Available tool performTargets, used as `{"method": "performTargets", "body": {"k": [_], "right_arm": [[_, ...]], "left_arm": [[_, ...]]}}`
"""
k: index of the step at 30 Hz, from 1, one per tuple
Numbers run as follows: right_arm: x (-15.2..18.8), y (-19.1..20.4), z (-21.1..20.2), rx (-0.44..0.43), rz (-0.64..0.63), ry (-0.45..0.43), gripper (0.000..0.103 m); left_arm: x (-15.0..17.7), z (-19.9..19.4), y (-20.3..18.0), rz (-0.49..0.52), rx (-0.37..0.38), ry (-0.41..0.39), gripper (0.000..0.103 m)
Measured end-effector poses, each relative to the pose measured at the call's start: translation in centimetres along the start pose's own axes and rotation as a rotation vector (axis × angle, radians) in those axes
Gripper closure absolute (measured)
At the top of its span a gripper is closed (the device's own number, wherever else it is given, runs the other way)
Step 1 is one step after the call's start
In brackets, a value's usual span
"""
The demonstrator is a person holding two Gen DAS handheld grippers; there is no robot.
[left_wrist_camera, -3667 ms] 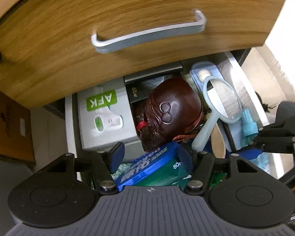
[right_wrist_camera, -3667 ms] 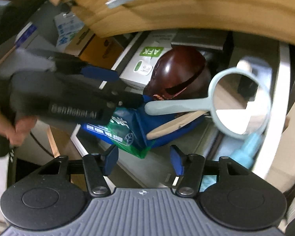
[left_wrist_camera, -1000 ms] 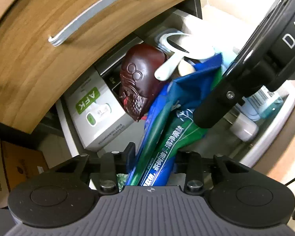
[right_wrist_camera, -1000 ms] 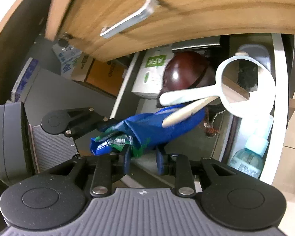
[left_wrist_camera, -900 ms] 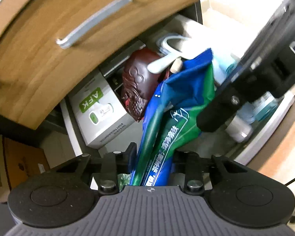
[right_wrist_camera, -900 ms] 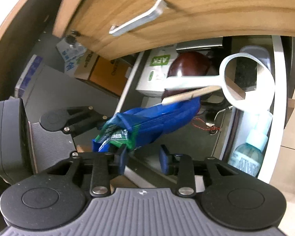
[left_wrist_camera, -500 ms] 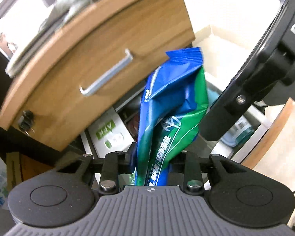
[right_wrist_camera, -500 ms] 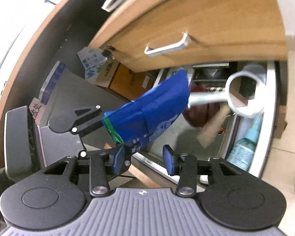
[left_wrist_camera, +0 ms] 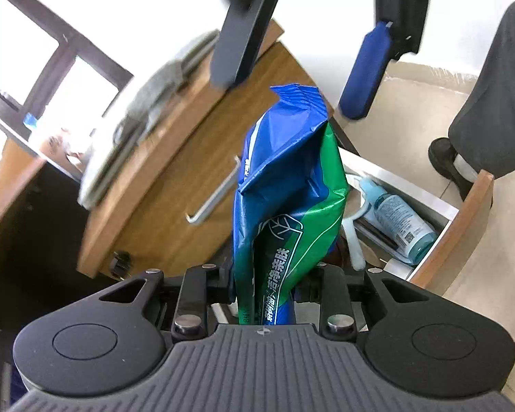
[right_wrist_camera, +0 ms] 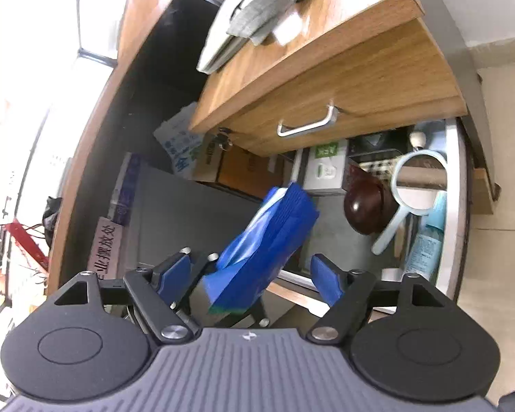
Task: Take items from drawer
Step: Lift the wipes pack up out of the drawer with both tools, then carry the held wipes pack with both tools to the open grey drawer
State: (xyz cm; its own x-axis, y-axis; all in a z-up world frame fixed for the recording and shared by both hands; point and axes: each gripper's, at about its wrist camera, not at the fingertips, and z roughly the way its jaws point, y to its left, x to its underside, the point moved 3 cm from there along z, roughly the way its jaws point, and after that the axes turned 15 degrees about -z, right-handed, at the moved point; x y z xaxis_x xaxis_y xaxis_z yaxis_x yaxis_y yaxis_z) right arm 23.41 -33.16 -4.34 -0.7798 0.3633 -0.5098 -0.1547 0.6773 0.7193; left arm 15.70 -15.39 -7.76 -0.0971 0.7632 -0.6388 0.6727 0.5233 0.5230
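While the right claw (right_wrist_camera: 249, 276) gapes, the left claw (left_wrist_camera: 269, 283) clamps the blue-green packet (left_wrist_camera: 286, 202) upright.

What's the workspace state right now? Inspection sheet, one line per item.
Surface: open drawer under a shut wooden drawer front with metal handle; tiled floor beside it.
Job's things: blue-green packet lifted clear of the drawer, standing up in the left hand-held gripper.
Clutter: in the drawer, a dark red rounded object, pale blue hand mirror, white box with green label, blue liquid bottle.
Grippers: left shut on the packet; right hand-held gripper open, holding nothing.
Cables: nothing seen.
Surroundings: papers and grey cloth on the cabinet top; cardboard boxes underneath; a person's trouser leg and shoe by the drawer.
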Motion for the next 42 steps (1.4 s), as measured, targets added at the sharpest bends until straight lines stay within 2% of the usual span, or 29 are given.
{"method": "performTargets", "body": {"k": [3,7,12,18,21,22,27,31,33,38,42], "right_arm": [[0.6,0.2,0.6,0.014,0.025,0.002,0.021],[1.6,0.7,0.9,-0.011,0.064,-0.004,0.021],[2.4,1.6,0.9,-0.047,0.094,0.021,0.021],[3.5,3.4,0.4,-0.051,0.083,0.075,0.023],[4.3,4.2,0.2,-0.089,0.099,0.09,0.037],[4.6,4.5,0.1,-0.104,0.107,0.094,0.051],[6.0,6.5,-0.7,-0.138,0.106,0.086,0.06],[6.8,8.3,-1.1,-0.183,0.129,0.086,0.065],[7.1,9.2,-1.1,-0.206,0.14,0.087,0.066],[7.6,11.2,-0.7,-0.261,0.189,0.099,0.067],[7.4,13.2,-0.2,-0.304,0.193,0.104,0.067]], "left_arm": [[-0.2,-1.3,-0.5,0.03,-0.035,-0.014,0.072],[-0.3,-2.9,-0.9,0.066,-0.075,-0.018,0.072],[-1.1,-5.9,-1.2,-0.003,-0.079,-0.007,0.072],[-1.1,-9.2,-2.9,0.05,-0.141,-0.039,0.072],[-1.1,-10.7,-3.4,0.032,-0.14,-0.039,0.071],[-1.1,-11.3,-3.6,0.026,-0.137,-0.038,0.071],[-0.5,-14.0,-3.8,-0.001,-0.161,-0.048,0.067],[-0.1,-16.7,-3.2,-0.043,-0.216,-0.063,0.049],[0.1,-17.8,-2.4,-0.082,-0.223,-0.068,0.047],[1.0,-20.9,0.1,-0.246,-0.227,-0.04,0.04],[2.0,-23.7,2.3,-0.383,-0.232,-0.052,0.037]]}}
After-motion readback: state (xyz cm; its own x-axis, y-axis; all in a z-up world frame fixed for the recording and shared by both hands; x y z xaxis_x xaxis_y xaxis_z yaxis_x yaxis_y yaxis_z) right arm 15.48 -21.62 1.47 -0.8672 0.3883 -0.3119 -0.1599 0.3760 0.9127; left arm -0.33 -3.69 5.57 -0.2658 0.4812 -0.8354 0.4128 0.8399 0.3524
